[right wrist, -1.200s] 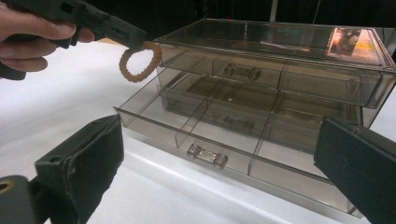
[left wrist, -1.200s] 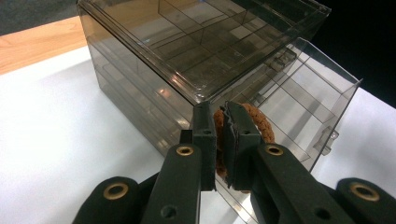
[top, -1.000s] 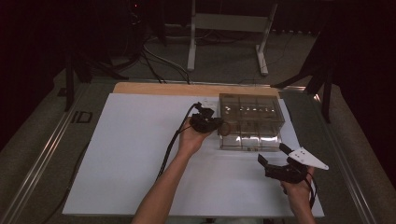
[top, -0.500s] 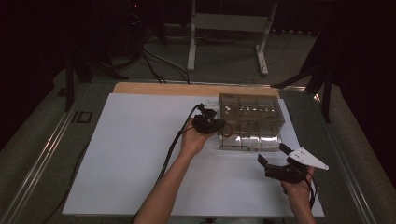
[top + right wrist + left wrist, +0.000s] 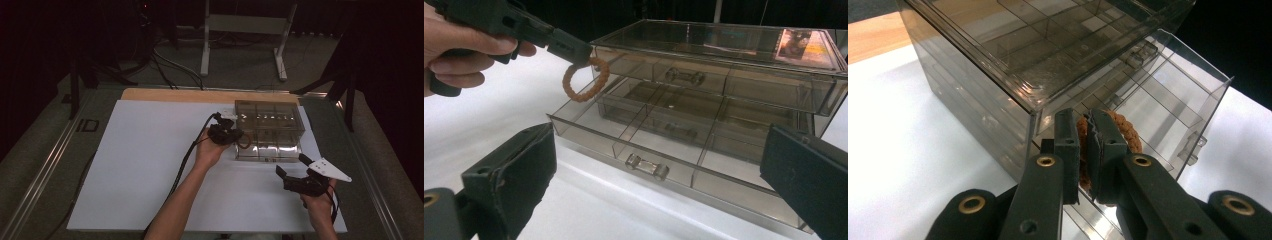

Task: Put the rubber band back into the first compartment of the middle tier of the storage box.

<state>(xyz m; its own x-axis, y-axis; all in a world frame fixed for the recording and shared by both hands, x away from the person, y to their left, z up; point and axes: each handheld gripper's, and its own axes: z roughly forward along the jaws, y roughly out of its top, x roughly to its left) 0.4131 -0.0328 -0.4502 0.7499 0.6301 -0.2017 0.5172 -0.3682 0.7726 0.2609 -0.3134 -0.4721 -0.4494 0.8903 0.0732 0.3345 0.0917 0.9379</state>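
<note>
A clear smoky plastic drawer box [image 5: 270, 127] stands on the white sheet, its bottom drawer [image 5: 664, 150] pulled out toward me. My left gripper [image 5: 239, 138] is shut on a braided orange ring [image 5: 585, 80] and holds it at the box's left front corner, over the open drawer's left end. Between the black jaws in the left gripper view, the orange ring [image 5: 1125, 131] sits above the drawer compartments [image 5: 1168, 100]. My right gripper [image 5: 292, 166] rests open on the sheet in front of the box's right end, holding nothing.
The white sheet [image 5: 140, 165] covers the table, with a wooden strip [image 5: 175, 95] along its far edge. A black cable [image 5: 185, 155] trails from the left gripper along the forearm. A metal stand [image 5: 245, 30] is on the floor beyond the table.
The left gripper with the ring has shifted slightly to the right, closer over the open drawer. The right gripper has not moved.
</note>
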